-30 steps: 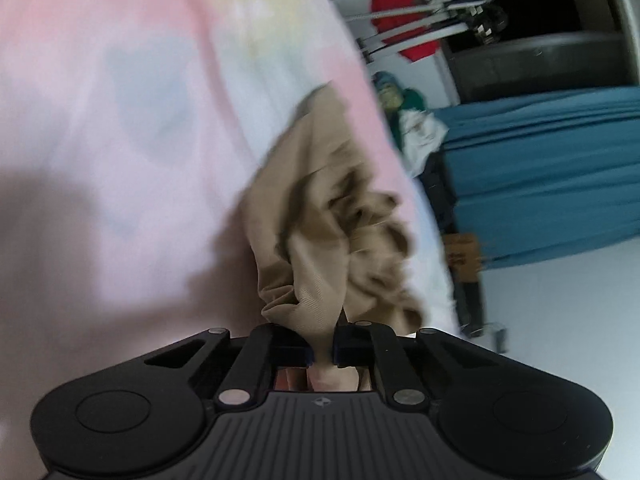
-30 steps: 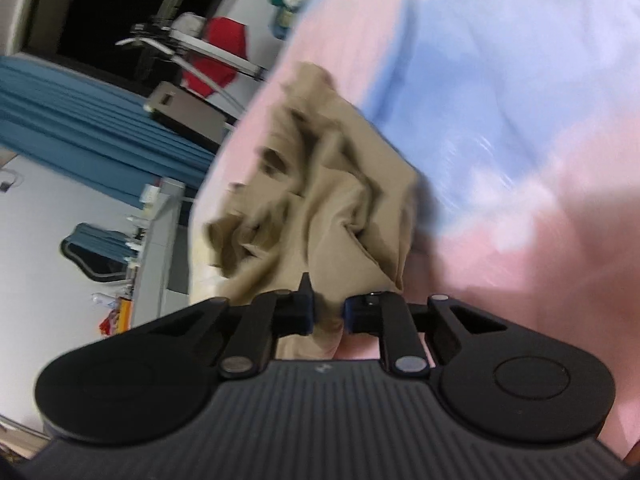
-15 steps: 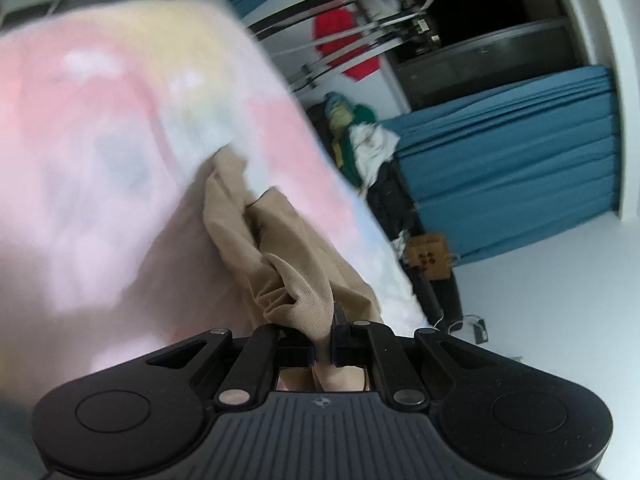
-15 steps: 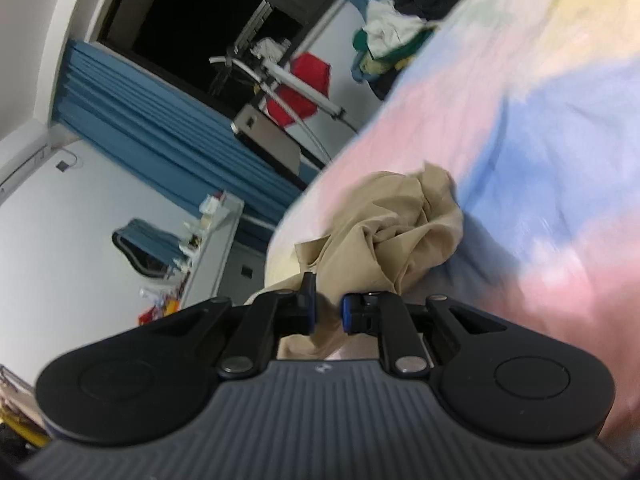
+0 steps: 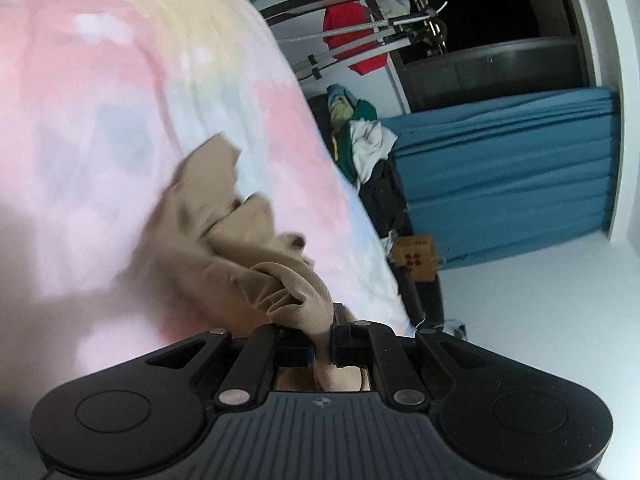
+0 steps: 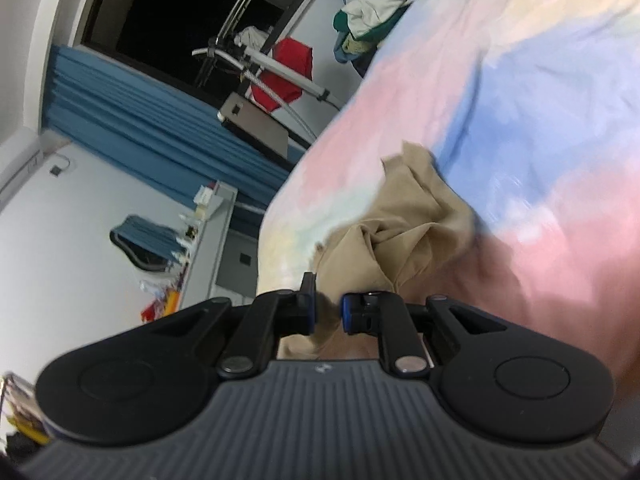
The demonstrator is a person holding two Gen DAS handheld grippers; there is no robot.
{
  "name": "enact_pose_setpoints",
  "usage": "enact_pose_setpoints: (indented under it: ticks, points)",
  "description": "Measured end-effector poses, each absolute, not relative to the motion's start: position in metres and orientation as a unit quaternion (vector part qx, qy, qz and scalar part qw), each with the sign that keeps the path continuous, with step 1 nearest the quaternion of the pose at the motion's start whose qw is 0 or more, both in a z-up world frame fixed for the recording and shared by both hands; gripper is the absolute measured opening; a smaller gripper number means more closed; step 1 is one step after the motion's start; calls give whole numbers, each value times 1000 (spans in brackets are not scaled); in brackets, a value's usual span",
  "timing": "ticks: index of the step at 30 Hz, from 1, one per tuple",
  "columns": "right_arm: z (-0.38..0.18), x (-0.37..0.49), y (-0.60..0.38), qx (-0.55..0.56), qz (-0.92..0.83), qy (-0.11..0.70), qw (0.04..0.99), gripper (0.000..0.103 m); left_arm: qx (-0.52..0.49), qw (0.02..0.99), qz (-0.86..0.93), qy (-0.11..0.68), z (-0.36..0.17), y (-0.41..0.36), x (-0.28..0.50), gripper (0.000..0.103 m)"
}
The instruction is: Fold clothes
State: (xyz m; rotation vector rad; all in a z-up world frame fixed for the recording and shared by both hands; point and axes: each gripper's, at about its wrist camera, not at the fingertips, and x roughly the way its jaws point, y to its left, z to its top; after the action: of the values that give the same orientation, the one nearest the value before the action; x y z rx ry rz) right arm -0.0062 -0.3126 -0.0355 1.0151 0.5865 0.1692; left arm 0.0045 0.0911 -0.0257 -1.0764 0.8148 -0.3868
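Observation:
A crumpled tan garment point(image 5: 224, 232) hangs lifted over a bed with a pastel tie-dye cover point(image 5: 100, 120). My left gripper point(image 5: 322, 338) is shut on a bunched fold of it, and the cloth runs from the jaws away toward the bed. In the right wrist view the same tan garment point(image 6: 408, 240) trails forward from my right gripper point(image 6: 326, 314), which is shut on another edge of it. The pastel cover point(image 6: 540, 100) fills the right side of that view. How much of the cloth rests on the bed is unclear.
Beyond the bed stand a drying rack with a red garment point(image 5: 356, 36), a pile of clothes point(image 5: 360, 140), blue curtains point(image 5: 500, 176) and a cardboard box point(image 5: 416, 256). A white shelf with small items point(image 6: 208, 224) is left of the bed in the right wrist view.
Both grippers have risen with the tan garment held. The cloth has drawn out longer and stands farther above the bed, and more of the room shows behind it.

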Motion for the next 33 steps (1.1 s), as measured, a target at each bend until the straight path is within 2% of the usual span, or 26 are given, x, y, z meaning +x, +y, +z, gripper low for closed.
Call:
enact_pose_setpoints:
  ticks: [6,13,18,24,25,26,27,28,29,30,31,33]
  points:
    - [-43,84,-316,493,59,280,822,15,-497,764,-156,380,-43,68,109,10]
    - [-102,172,-328,502,39,307,807,16,-441,789,-169,393,-92,50,195,13]
    - [-142,211,-328,493,28,331,804,16,-407,806,-163,398,-115,42,221,13]
    - [-149,213,-328,493,44,326,806,17,-381,823,-169,387,-112,38,219,16]
    - [-147,210,-329,491,50,322,808,20,-373,828,-171,383,-108,37,216,17]
    - [-141,206,-328,484,57,317,814,26,-365,833,-173,379,-104,36,213,26]
    - [-136,203,-327,477,65,311,820,30,-356,838,-174,375,-100,35,209,42]
    - [-129,198,-327,467,72,303,827,40,-335,853,-172,361,-91,33,202,51]
    - [-121,192,-325,454,78,290,839,54,-314,868,-170,346,-83,30,195,64]
    - [-112,186,-324,440,84,276,850,60,-292,882,-167,330,-74,27,187,73]
    - [-104,180,-322,426,89,262,862,70,-256,902,-161,309,-64,23,178,76]
    - [-91,170,-321,396,101,236,882,75,-196,925,-160,283,-54,15,167,80]
